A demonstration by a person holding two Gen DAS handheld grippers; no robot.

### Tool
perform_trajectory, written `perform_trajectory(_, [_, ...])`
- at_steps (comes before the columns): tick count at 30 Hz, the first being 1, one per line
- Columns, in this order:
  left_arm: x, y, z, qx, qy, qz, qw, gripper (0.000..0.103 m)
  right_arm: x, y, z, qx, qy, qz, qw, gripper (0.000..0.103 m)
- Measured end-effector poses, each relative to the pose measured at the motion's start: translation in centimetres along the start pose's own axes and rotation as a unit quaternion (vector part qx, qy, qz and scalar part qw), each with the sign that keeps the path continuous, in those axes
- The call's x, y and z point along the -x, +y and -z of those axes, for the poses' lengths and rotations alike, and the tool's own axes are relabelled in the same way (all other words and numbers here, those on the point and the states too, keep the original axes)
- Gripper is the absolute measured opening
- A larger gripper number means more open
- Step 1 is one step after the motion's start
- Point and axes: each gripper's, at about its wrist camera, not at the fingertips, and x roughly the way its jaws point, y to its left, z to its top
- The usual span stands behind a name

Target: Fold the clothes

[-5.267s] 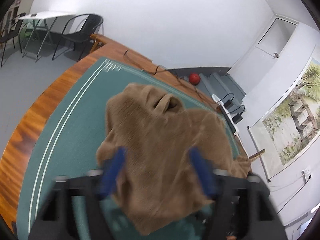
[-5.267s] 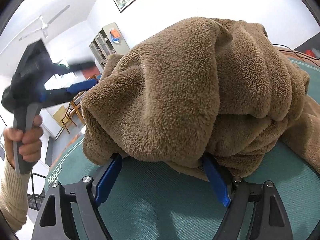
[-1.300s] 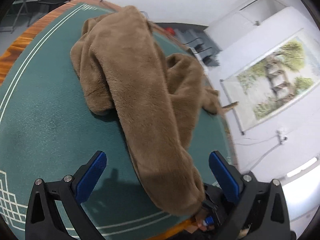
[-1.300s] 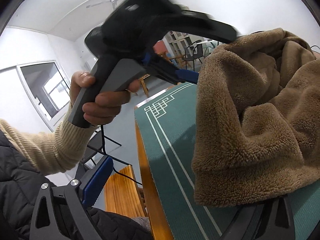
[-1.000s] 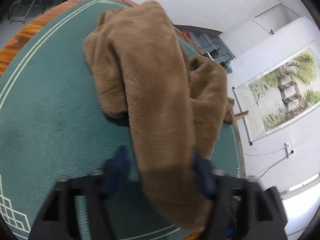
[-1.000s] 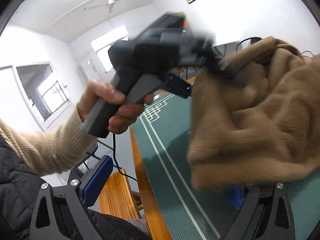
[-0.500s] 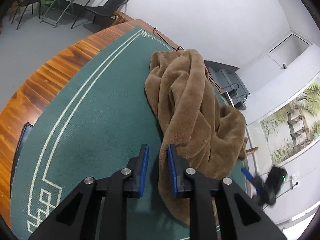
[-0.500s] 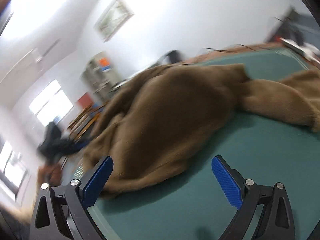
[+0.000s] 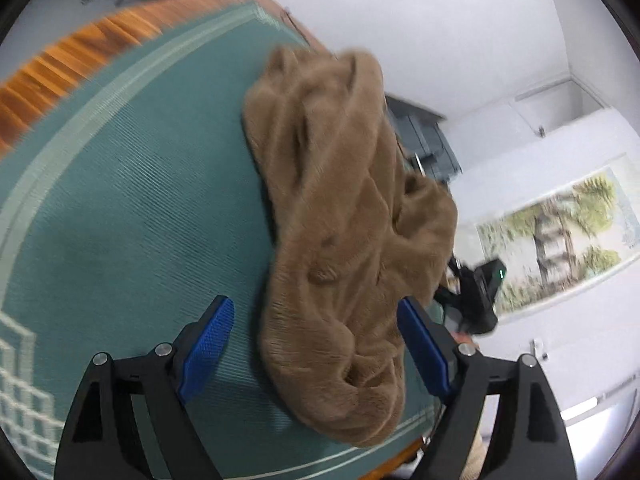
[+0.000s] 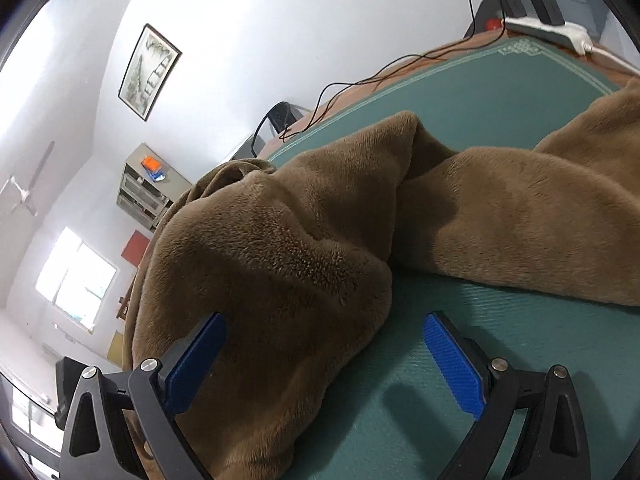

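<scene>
The garment [image 9: 340, 216], a brown fleece piece, is seen lying in a long rumpled heap on the green mat [image 9: 132, 208] that covers the table [image 9: 60, 60]. One end reaches the near edge of the mat, and the other runs toward the far edge. No flat panel, straight crease or stacked layer can be made out; thick rolls and bulges are seen along its whole length. Which part is sleeve, hood or hem cannot be told.

The folding is judged to be at an early stage: the garment has been gathered on the mat, but it has not been spread out, and every fold is left to be made.

The left gripper [image 9: 316, 344] is held with its jaws wide apart, the near end of the garment lying between them but not gripped. The right gripper [image 10: 324, 360] is likewise spread wide at the garment's side; a bulging fold [image 10: 280, 280] lies against its left finger, and bare mat [image 10: 500, 92] is seen by the other. Nothing is clamped by either.

A cable [image 10: 380, 76] is seen trailing over the table's far edge.
</scene>
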Motion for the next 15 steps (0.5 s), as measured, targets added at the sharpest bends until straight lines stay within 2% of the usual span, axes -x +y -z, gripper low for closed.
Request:
perform_trajectory(1, [-0.8, -0.3, 0.1, -0.001, 0.008, -0.004, 1.0000, 0.084, -0.3, 0.1, 0.2, 0.000, 0.001, -0.001, 1.000, 0.101])
perform_trajectory(3, [-2.6, -0.8, 0.2, -0.007, 0.025, -0.012, 0.9996, 0.052, -0.8, 0.4, 0.5, 0.000, 0.001, -0.001, 1.000, 0.101])
perform_trajectory(4, [-2.9, -0.9, 0.2, -0.005, 0.026, -0.012, 0.9996, 0.022, -0.8, 0.5, 0.6, 0.001, 0.000, -0.002, 1.000, 0.101])
perform_trajectory(5, [-3.2, -0.8, 0.1, -0.002, 0.027, -0.011, 0.9996, 0.017, -0.7, 0.6, 0.8, 0.004, -0.001, -0.001, 1.000, 0.101])
perform_trajectory(6, [-3.6, -0.8, 0.1, 0.000, 0.028, -0.010, 0.9996, 0.016, -0.6, 0.8, 1.0, 0.007, -0.004, 0.003, 1.000, 0.101])
perform_trajectory(7, [-2.8, -0.9, -0.4, 0.000, 0.010, -0.010, 0.9999, 0.013, -0.4, 1.0, 1.1, 0.013, -0.008, 0.008, 1.000, 0.101])
perform_trajectory(10, [0.6, -0.5, -1.6, 0.007, -0.058, -0.008, 0.9982, 0.012, 0.8, 1.2, 1.2, 0.033, -0.024, 0.017, 0.999, 0.101])
perform_trajectory(12, [4.7, 0.1, -2.4, 0.018, -0.125, -0.015, 0.9919, 0.012, 1.6, 1.1, 1.2, 0.034, -0.033, 0.012, 0.999, 0.101])
perform_trajectory(15, [9.1, 0.6, -3.2, 0.023, -0.187, -0.029, 0.9817, 0.012, 2.1, 0.4, 0.9, 0.012, -0.035, -0.010, 0.999, 0.101])
